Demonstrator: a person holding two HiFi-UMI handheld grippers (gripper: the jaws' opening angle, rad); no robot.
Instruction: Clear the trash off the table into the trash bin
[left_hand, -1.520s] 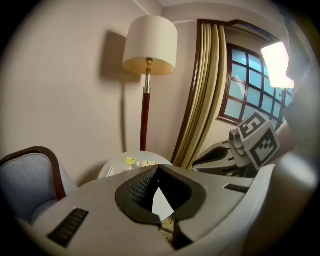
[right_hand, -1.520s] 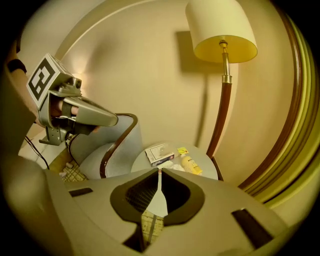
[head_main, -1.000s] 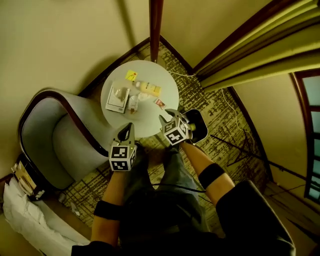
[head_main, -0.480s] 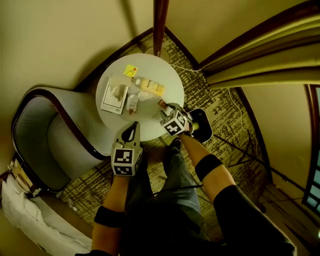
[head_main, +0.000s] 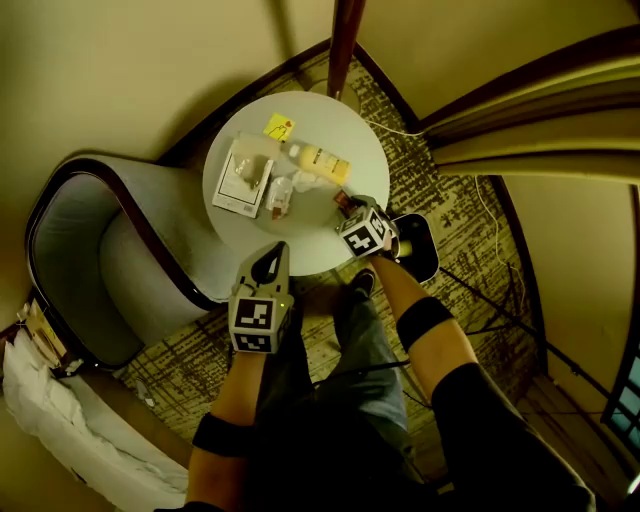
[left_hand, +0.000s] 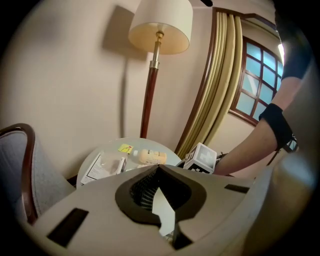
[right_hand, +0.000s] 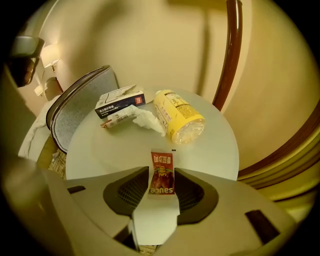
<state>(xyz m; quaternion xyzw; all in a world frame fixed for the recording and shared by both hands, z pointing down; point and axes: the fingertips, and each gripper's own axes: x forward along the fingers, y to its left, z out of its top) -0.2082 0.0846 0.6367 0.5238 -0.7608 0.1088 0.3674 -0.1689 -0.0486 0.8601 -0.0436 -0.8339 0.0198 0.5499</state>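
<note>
While my right claw points steeply down at the round table, its jaws stand apart and have just been closing. The sauce packet lies flat between them, one jaw along each long edge; the packet shows no bend, so I log no clamp.

Head view: the packet sits at the table's near right edge, under the right claw. The trash bin, black, stands on the patterned floor just right of the table, partly behind my right wrist.

Left claw: jaws together, nothing between them. It hangs over the table's near left rim, well apart from the trash.

Other items on the table:
- plastic bottle on its side, far of the packet, cap end pointing away
- crumpled tissue, just left of the bottle
- small wrapper, touching the tissue's left side
- box, far left
- yellow note, far edge

An armchair stands left of the table; a lamp pole rises at the far side.
</note>
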